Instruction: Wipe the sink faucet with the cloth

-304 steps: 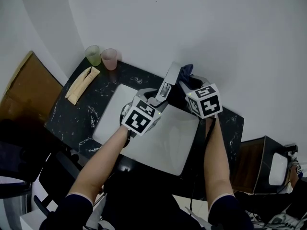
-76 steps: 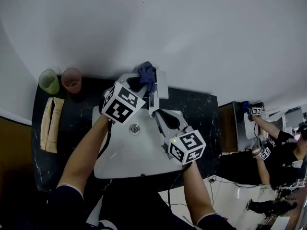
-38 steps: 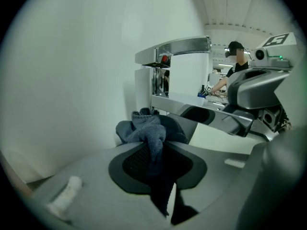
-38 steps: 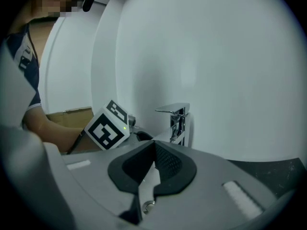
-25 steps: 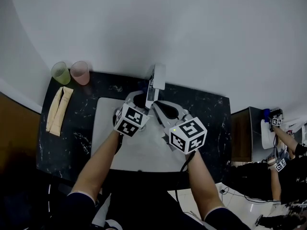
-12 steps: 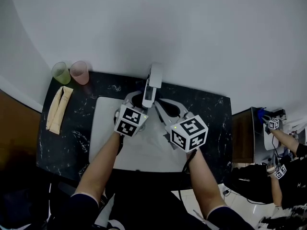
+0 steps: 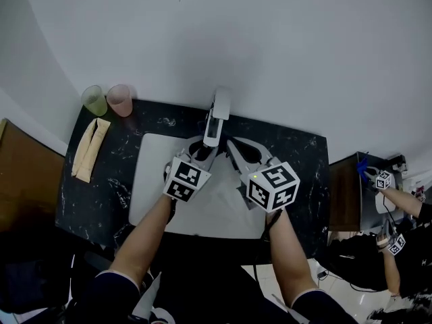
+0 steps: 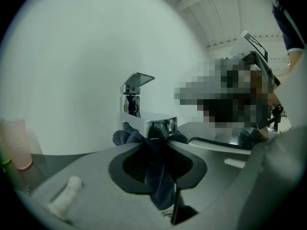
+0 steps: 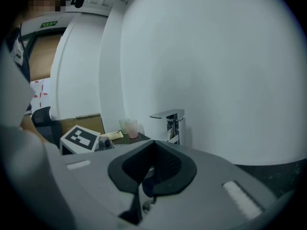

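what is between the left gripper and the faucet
The dark cloth: held in the left gripper, it bunches against the faucet spout, as the left gripper view shows.

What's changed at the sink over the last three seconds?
The left gripper, shut on the blue cloth, came down from the top of the faucet to just under the spout tip and drew back. The right gripper stayed shut beside the faucet; the cups are unmoved.
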The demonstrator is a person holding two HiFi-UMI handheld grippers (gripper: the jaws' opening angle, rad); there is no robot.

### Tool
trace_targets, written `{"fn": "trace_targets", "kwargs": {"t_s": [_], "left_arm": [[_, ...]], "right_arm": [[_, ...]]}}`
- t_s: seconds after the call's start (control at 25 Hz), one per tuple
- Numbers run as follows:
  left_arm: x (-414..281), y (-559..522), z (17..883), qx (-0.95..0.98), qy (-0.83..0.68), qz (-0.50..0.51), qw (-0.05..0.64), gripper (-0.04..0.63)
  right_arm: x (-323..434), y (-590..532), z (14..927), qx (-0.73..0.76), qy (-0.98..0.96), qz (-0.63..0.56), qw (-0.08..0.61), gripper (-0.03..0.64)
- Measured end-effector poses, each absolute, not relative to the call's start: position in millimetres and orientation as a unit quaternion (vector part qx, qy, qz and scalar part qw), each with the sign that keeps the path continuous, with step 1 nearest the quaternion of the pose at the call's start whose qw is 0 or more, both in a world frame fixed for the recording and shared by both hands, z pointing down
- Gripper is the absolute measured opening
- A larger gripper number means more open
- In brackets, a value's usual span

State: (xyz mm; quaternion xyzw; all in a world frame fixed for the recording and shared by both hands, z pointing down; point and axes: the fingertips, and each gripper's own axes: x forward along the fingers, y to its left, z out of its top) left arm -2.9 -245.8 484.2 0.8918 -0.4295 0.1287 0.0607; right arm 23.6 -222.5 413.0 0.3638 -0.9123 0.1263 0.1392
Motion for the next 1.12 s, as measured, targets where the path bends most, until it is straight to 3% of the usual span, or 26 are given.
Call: {"fn": "trace_targets", "kwargs": {"t_s": [0.56, 1.12], "left_arm": [[-14.1, -187.8, 476.5, 0.854, -0.475, 0.188, 0.094, 0.077], [-27.5, -126.7, 414.6, 0.864, -0.464, 0.141, 0.135, 0.078]], "right_arm": [[40.3, -188.1, 403.1, 0.362, -0.917, 0.137, 0.095, 0.005], [49.7, -140.4, 373.1, 0.432, -0.893, 0.094, 0.084, 0.003]]}}
